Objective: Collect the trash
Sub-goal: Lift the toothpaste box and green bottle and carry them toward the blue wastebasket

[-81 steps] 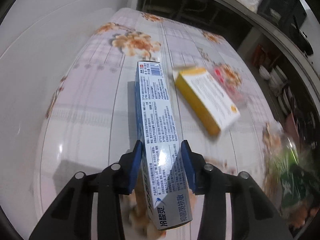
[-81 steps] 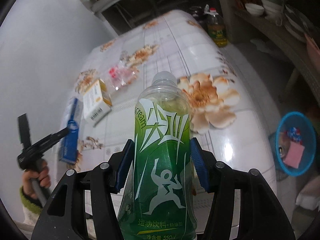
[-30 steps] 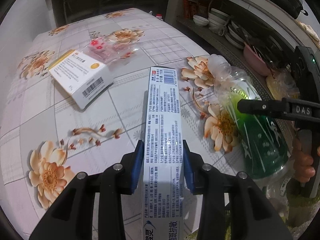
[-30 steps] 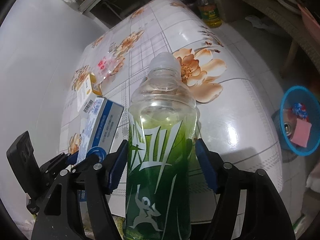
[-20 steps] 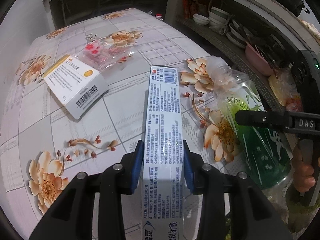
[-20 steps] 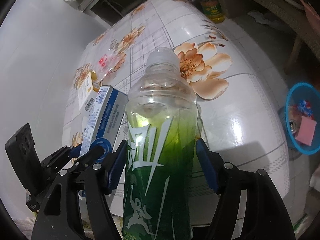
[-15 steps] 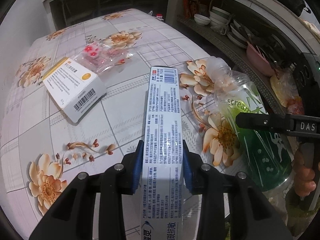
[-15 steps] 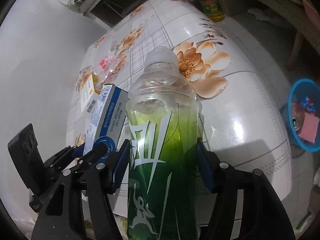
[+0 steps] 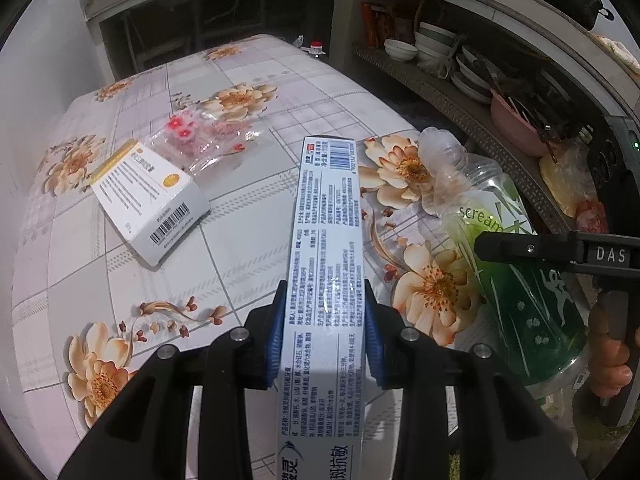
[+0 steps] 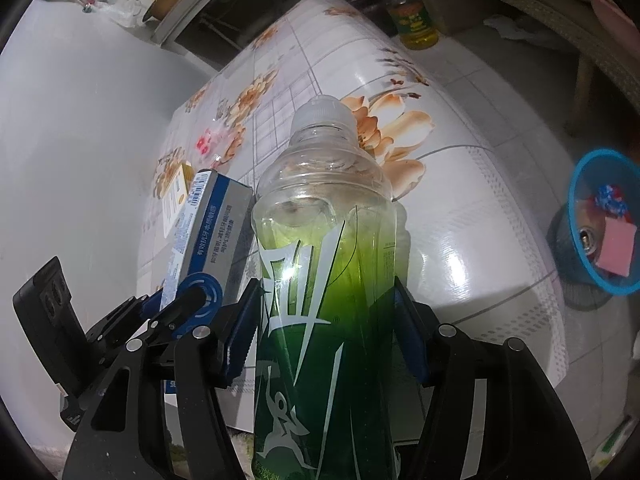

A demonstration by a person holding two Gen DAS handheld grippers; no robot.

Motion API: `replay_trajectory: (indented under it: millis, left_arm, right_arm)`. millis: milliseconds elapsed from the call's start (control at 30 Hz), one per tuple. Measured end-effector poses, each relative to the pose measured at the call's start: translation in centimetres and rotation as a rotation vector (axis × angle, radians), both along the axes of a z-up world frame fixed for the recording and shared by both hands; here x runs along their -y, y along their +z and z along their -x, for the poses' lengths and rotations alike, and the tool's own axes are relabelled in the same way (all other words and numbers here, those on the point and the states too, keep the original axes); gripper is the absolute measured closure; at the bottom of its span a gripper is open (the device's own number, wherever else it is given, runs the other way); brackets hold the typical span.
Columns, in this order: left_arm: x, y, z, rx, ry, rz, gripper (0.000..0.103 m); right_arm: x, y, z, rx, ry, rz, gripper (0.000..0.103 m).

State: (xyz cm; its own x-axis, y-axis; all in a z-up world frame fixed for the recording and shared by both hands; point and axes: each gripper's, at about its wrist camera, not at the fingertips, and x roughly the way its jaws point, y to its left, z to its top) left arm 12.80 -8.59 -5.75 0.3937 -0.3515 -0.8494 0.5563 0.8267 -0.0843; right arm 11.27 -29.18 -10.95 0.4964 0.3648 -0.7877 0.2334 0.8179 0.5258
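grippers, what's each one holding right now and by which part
Left gripper: long white-and-blue toothpaste carton, clamped across its sides toward the near end. Right gripper: green plastic drink bottle, gripped around its mid-body.

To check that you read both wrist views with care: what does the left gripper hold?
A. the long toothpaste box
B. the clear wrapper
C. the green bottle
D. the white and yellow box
A: the left gripper has its blue pads pressed on both sides of the toothpaste box, while the green bottle sits in the right gripper.
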Motion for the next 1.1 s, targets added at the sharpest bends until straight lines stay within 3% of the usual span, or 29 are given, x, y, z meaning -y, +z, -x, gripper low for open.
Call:
replay_trajectory:
  millis: [1100]
  left_arm:
    - [0.3,1.6,0.8,0.063,0.000,-0.004,0.070]
  right_arm:
    - [0.2,0.7,0.6,0.031,0.012,-0.011,0.044]
